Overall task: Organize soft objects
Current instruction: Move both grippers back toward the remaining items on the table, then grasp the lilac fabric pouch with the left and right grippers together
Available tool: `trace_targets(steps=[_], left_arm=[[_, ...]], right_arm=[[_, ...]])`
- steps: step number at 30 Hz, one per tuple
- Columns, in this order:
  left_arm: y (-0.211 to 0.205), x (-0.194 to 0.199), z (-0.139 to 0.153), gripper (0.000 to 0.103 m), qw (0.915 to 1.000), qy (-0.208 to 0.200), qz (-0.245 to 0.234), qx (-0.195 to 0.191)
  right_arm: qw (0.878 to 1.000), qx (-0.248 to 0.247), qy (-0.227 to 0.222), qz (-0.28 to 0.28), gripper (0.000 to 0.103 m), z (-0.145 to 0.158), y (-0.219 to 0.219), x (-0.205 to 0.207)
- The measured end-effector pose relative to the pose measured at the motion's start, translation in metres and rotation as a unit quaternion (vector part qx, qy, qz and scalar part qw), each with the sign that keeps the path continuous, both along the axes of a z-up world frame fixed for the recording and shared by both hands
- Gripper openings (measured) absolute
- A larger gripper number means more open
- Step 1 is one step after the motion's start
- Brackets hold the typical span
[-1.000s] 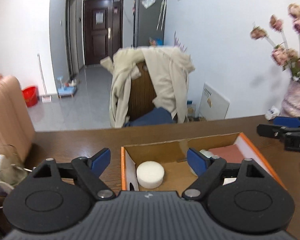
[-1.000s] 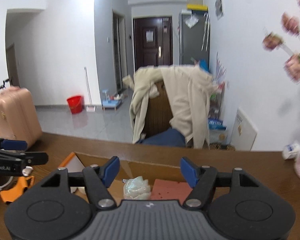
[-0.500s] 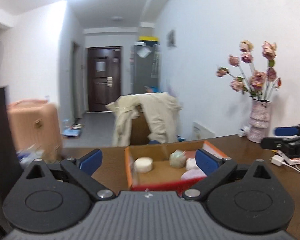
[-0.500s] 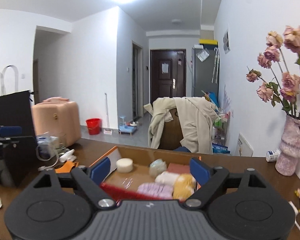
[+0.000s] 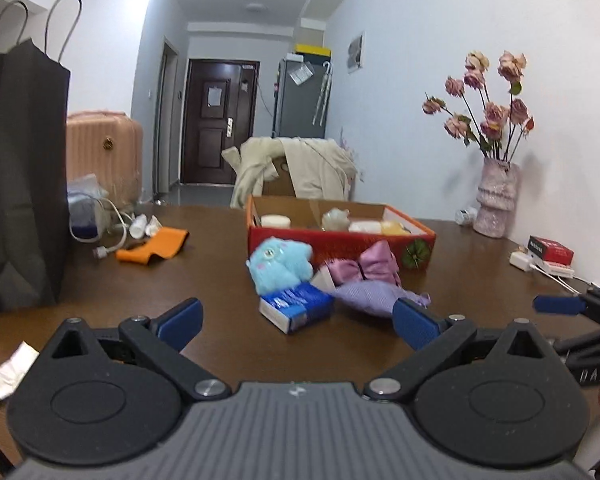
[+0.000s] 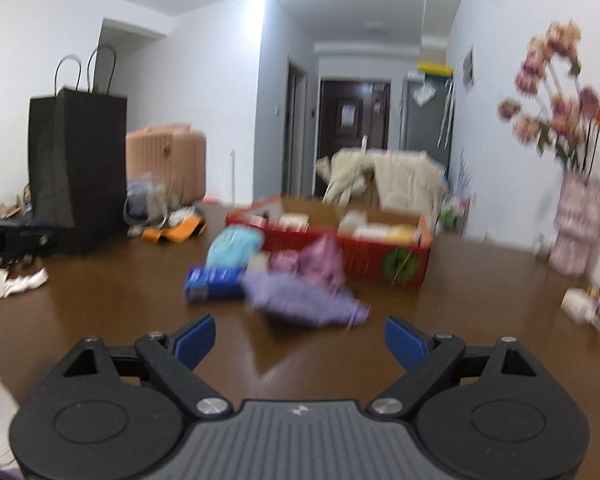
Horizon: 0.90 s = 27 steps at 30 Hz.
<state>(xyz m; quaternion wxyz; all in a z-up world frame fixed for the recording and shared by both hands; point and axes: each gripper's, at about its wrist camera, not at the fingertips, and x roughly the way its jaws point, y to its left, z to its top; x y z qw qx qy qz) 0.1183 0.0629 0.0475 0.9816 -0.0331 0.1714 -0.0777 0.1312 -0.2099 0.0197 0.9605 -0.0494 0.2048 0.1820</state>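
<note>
With both grippers pulled back over the near part of the tabletop (image 5: 100, 280), what decides my next reach is that the loose soft things lie straight ahead of me, between my fingers and the red box (image 5: 340, 242). My left gripper (image 5: 296, 322) has just been opening and now stands spread as wide as it goes, nothing between its blue pads. My right gripper (image 6: 300, 340) has also just been opening; it is wide and empty too.

From the left view, the blue plush toy (image 5: 280, 264) sits ahead and slightly left of centre, touching the blue carton (image 5: 296, 306) in front of it. The pink bow (image 5: 364, 266) and the lilac cloth (image 5: 374, 296) lie to its right, the cloth's long axis running across my line of reach, its near end just beyond my right-hand pad. In the blurred right view the lilac cloth (image 6: 304, 298) lies almost dead centre ahead, so I judge my right gripper better lined up for it, and my left for the plush toy. The box behind already holds several soft pieces.
</note>
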Motion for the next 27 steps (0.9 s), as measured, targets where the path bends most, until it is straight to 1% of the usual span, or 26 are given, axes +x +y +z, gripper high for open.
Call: trace_targets(steps=[2,4,8,11,13,14,17,18,22,23,24,25,26,27], left_arm=[[-0.002,0.004,-0.002,0.103,1.0,0.005,0.0,-0.004],[-0.006,0.009,-0.005,0.103,0.9999,0.011,-0.003,-0.005],[-0.013,0.024,-0.015,0.103,0.9993,0.033,-0.014,-0.009],[-0.028,0.037,-0.022,0.103,0.9989,0.03,-0.035,-0.007],[-0.046,0.052,-0.027,0.103,0.9975,0.036,-0.06,0.006],[-0.054,0.059,-0.028,0.103,0.9971,0.04,-0.065,0.01],[-0.076,0.092,-0.034,0.101,0.9951,0.053,-0.084,0.001],[-0.081,0.103,-0.036,0.098,0.9947,0.059,-0.084,-0.002],[-0.098,0.141,-0.047,0.091,0.9933,0.075,-0.087,-0.01],[-0.102,0.148,-0.051,0.082,0.9933,0.079,-0.084,-0.003],[-0.105,0.153,-0.054,0.068,0.9928,0.086,-0.083,0.006],[-0.106,0.158,-0.057,0.059,0.9919,0.095,-0.084,0.01],[-0.105,0.162,-0.061,0.038,0.9906,0.107,-0.086,0.009],[-0.1,0.164,-0.065,0.025,0.9882,0.121,-0.094,0.0]], right_arm=[[1.0,-0.001,0.003,-0.009,0.092,-0.004,0.001,0.001],[1.0,0.01,0.006,-0.021,0.091,-0.008,-0.002,0.004],[0.999,0.02,0.021,-0.039,0.091,-0.015,-0.009,0.017],[0.998,0.023,0.03,-0.054,0.091,-0.018,-0.015,0.032],[0.997,0.026,0.036,-0.067,0.091,-0.018,-0.021,0.044],[0.996,0.028,0.038,-0.074,0.091,-0.018,-0.024,0.05],[0.994,0.039,0.047,-0.095,0.091,-0.019,-0.034,0.066],[0.993,0.039,0.049,-0.099,0.091,-0.019,-0.037,0.071],[0.992,0.04,0.055,-0.108,0.091,-0.019,-0.047,0.09],[0.991,0.041,0.056,-0.11,0.091,-0.019,-0.048,0.095],[0.991,0.041,0.057,-0.111,0.091,-0.02,-0.05,0.099],[0.991,0.041,0.059,-0.112,0.091,-0.02,-0.051,0.105],[0.991,0.042,0.061,-0.111,0.091,-0.021,-0.051,0.109],[0.991,0.043,0.063,-0.109,0.091,-0.021,-0.051,0.113]])
